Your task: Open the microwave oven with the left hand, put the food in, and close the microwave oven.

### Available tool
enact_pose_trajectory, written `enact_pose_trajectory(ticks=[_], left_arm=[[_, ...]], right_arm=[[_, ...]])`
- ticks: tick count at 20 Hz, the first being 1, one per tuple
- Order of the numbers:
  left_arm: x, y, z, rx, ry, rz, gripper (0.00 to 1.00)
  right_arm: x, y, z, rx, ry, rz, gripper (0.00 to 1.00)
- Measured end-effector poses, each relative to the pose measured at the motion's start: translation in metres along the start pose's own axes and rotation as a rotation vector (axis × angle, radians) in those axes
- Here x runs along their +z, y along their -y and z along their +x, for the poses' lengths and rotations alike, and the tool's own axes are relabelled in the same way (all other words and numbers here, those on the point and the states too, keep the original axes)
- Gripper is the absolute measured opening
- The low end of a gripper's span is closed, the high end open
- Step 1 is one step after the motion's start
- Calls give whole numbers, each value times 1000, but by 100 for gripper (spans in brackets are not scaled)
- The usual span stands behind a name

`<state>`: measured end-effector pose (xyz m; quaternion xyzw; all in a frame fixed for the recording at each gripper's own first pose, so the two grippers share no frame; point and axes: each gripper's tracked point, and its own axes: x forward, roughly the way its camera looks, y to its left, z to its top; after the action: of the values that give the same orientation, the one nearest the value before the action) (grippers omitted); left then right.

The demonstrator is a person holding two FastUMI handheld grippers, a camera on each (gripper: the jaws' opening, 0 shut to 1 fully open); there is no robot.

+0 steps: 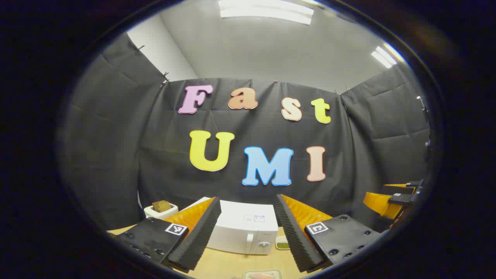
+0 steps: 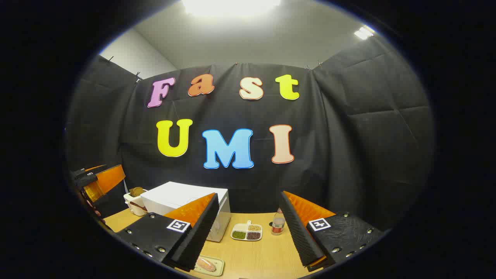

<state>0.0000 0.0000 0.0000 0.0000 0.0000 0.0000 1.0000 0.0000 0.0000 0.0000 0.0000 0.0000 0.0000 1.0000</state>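
A white microwave oven (image 1: pixel 245 230) stands on the wooden table with its door closed; the right gripper view has the microwave oven (image 2: pixel 182 201) at centre left. My left gripper (image 1: pixel 248 232) is held open in front of it, some way off, nothing between its fingers. The food, a pinkish piece on a small pale tray (image 2: pixel 208 265), lies on the table near the front edge; the tray's top rim (image 1: pixel 262 274) peeks in at the bottom of the left gripper view. My right gripper (image 2: pixel 248 228) is open too and holds nothing. The other gripper (image 2: pixel 97 180) shows at far left.
A white toaster with bread (image 1: pixel 161 209) stands left of the microwave. A divided dish of beans and grains (image 2: pixel 247 231) and a small bottle (image 2: pixel 277 223) sit to its right on the table (image 2: pixel 267 255). The right-hand gripper (image 1: pixel 391 199) is at the far right.
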Motion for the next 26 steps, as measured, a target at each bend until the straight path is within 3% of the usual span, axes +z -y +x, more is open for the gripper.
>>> enact_pose_trajectory(ticks=[1, 5, 6, 8, 11, 19, 22, 24, 26], left_arm=[[0, 5, 0, -1, 0, 3, 99], [13, 19, -9, 14, 46, 19, 95], [17, 22, -11, 13, 58, 20, 99], [15, 24, -12, 11, 56, 19, 93], [21, 31, -7, -33, 58, 20, 95], [5, 12, 7, -123, 29, -6, 93], [11, 7, 17, -164, 59, -16, 99], [4, -2, 26, -170, 62, 3, 93], [-12, -6, 37, -183, 63, -5, 96]], right_arm=[[0, 5, 1, -5, 0, -7, 95], [0, 19, 5, 8, 7, 47, 95], [2, 22, 6, 5, 9, 53, 95], [0, 31, 6, -15, -2, 35, 95], [7, 33, 5, -56, 19, 56, 96], [8, 4, 2, -114, 18, 63, 95], [3, -17, -1, -131, 14, 27, 95], [-1, -26, -6, -151, 8, 10, 95], [-2, -33, -9, -170, 20, 1, 96]])
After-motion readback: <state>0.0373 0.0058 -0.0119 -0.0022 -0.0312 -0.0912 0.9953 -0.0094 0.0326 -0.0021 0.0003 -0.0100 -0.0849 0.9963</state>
